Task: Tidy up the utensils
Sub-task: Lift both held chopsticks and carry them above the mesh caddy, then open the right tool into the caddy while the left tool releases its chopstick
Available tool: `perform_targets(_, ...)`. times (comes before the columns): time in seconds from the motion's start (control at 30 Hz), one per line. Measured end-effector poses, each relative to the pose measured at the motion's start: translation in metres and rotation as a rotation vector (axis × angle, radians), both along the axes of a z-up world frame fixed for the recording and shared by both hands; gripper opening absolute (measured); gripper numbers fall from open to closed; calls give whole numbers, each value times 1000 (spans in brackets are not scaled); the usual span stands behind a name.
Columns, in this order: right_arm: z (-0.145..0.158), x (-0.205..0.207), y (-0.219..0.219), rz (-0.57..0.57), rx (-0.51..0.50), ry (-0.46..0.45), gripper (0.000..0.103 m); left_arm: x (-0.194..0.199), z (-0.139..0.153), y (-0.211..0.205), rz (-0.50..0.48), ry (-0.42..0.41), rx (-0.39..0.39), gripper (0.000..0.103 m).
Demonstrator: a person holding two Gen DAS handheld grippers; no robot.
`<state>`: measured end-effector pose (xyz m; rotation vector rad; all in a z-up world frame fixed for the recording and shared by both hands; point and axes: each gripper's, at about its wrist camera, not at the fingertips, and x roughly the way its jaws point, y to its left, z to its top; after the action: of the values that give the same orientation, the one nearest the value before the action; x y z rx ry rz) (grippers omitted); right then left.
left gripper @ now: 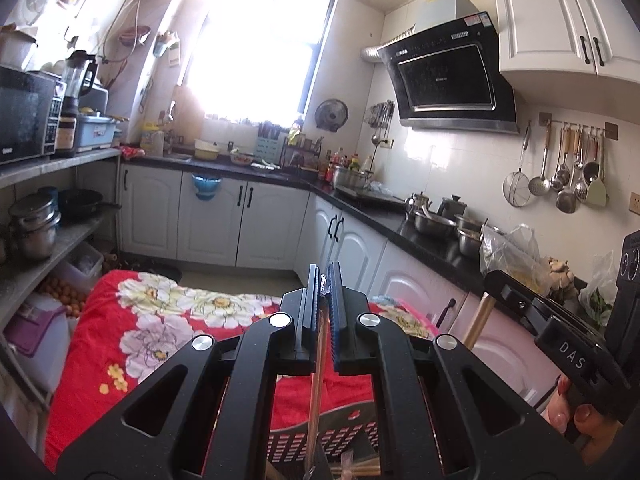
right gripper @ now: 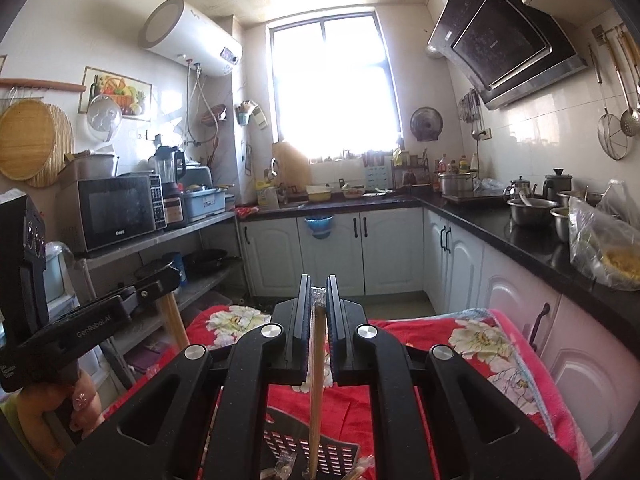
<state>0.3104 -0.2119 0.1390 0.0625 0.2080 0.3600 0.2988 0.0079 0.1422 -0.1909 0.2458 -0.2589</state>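
The left gripper [left gripper: 323, 280] has its jaws nearly together, pinched on a chopstick [left gripper: 314, 392], a thin pale stick in clear crinkled wrap; the wrap's torn end juts just past the fingertips, and the stick slants down and back between the black ribbed pads, one faced in blue, toward the basket [left gripper: 320, 436] directly beneath; the basket is dark plastic, slotted in rows, with more wrapped sticks lying in it, and it sits on the cloth [left gripper: 168, 320], a soft red blanket printed with large white and yellow flowers; right of the basket in the left wrist view, the other tool shows with a blond wooden handle [left gripper: 478, 320] beside it; the right gripper [right gripper: 319, 298] is likewise closed down, clamped on its own chopstick [right gripper: 316, 392], a straight tan wooden rod in clear film, its tip level with the fingertips, its length dropping to the basket [right gripper: 316, 452] just below, where loose film scraps lie; a hand [right gripper: 76, 404] holds the left tool at the left of the basket; the cloth [right gripper: 480, 344] spreads right of the basket, its edge trimmed pink.
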Motion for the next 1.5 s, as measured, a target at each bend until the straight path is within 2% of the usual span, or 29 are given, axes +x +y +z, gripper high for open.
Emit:
perform_targets(0.47,-48,5,8,-16,-25,139,8,1,-41,4,-17,89,21,2)
perform_targets(0.87,-51,-12,2,-6,-43,193,9,-13,-54,11,-8,168,25,2)
perform_targets(0.97,-50,-16,-2,-15,-38,207,14,-18,-54,15,-3,187,22,3)
perform_targets(1.1,-49,-23,-6,-22,-35,220,21,-22,-53,21,-6,214,-1,16)
perform_targets(1.2,-48,-29,-8,-27,-39,221,26,-27,-53,24,-4,227,-5,21)
perform_targets(1.3,-46,-35,-12,-27,-34,225,32,-32,-53,26,-18,252,-26,33)
perform_targets(1.5,-44,-50,-16,-19,-32,227,43,-50,-48,30,-24,254,-36,50)
